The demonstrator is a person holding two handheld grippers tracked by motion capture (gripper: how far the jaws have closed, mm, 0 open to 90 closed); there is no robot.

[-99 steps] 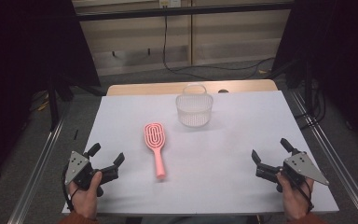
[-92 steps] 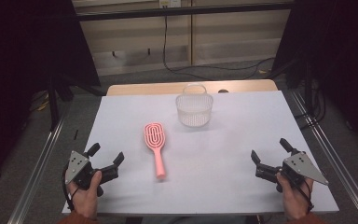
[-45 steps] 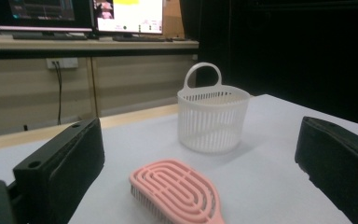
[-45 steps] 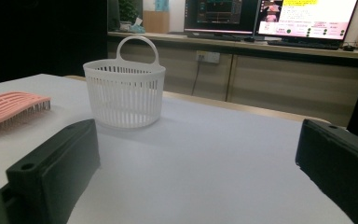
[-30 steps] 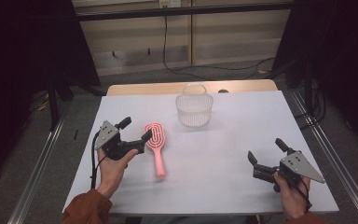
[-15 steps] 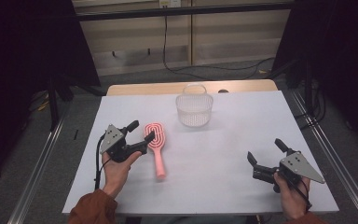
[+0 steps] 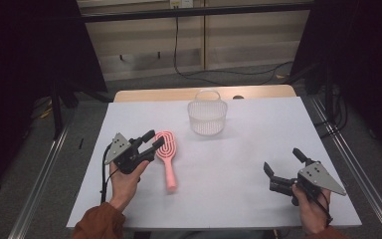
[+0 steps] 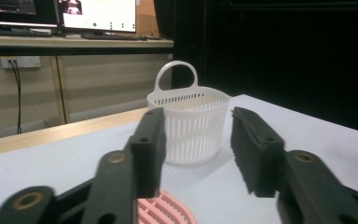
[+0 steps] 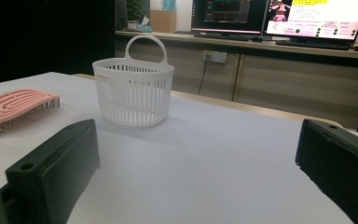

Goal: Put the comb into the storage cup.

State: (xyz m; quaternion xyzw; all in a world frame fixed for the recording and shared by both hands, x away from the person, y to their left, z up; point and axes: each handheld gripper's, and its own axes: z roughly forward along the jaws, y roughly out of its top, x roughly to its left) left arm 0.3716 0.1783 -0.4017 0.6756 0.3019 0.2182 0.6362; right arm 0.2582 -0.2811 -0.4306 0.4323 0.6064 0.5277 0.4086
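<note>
Hovering at the head of the pink brush (image 7: 166,155), the left tool (image 7: 151,140) has its jaws spread, one to each side of the rounded end nearest the basket (image 7: 207,115); in the left gripper view the ribbed pink head (image 8: 163,211) sits low between the two black jaws, with the basket (image 8: 189,123) straight ahead beyond them. That line-up looks deliberate: approaching from the side with the jaws aimed toward the basket would let the brush be pinched across its head and carried forward with little turning of the wrist. I cannot tell whether either jaw touches the brush yet; nothing looks clamped. The brush lies flat on the white desk (image 7: 238,199), left of centre, handle pointing toward the person and head toward the far edge, well short of the basket. In the right gripper view its bristles (image 9: 25,110) show beneath the head, facing down. The basket stands upright near the far middle of the desk, its handle up and its mouth open, nothing seen in it. The right tool (image 7: 283,167) rests low near the front right corner, jaws wide apart, well away from both things; it seems parked so as to leave the left hand (image 7: 125,181) a clear path. My guess is that a grip on the brush head comes next.
</note>
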